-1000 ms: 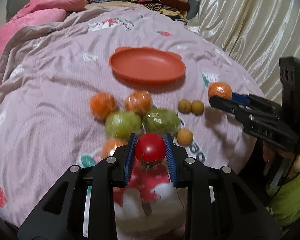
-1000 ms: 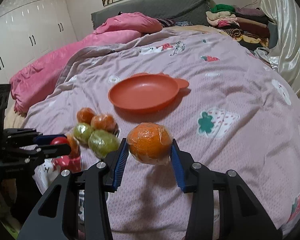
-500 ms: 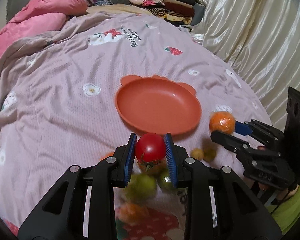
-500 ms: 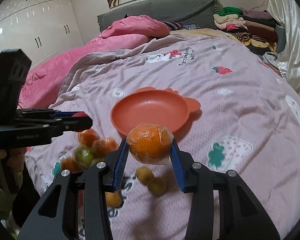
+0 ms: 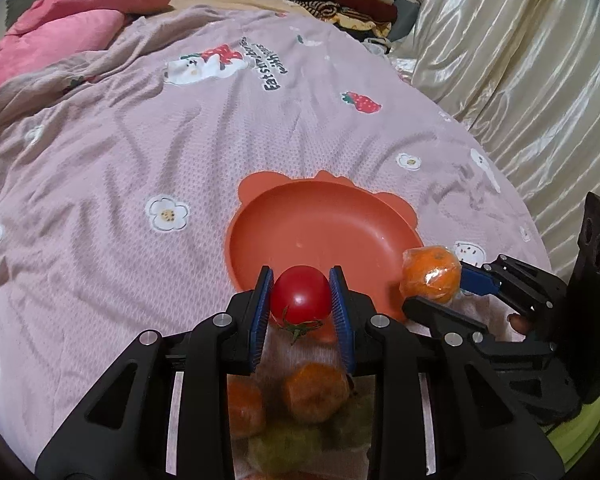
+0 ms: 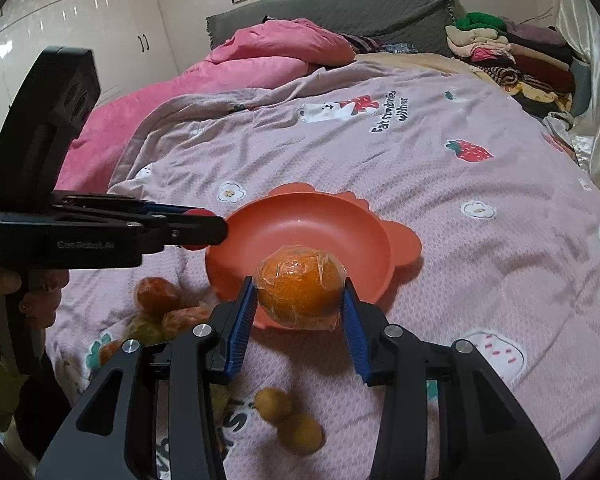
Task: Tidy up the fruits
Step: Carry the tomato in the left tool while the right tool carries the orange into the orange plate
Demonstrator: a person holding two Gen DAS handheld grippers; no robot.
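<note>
My left gripper (image 5: 301, 298) is shut on a red tomato (image 5: 300, 294), held over the near rim of the orange plate (image 5: 320, 236). My right gripper (image 6: 298, 294) is shut on a plastic-wrapped orange (image 6: 300, 284), just in front of the plate (image 6: 300, 232). From the left wrist view the wrapped orange (image 5: 431, 276) hangs at the plate's right edge. From the right wrist view the left gripper (image 6: 198, 226) reaches in at the plate's left rim, the tomato mostly hidden. Nothing lies in the plate.
Loose oranges (image 5: 314, 392) and green fruits (image 5: 284, 444) lie on the pink bedspread (image 5: 140, 152) below my left gripper. Two small yellow-brown fruits (image 6: 288, 414) sit near my right gripper. Folded clothes (image 6: 500, 52) and a pink duvet (image 6: 260, 60) lie at the bed's far end; a curtain (image 5: 520, 60) hangs right.
Both grippers have carried their fruit forward over the bed to the plate. The loose fruit pile has slid from in front of the fingers to beneath them.
</note>
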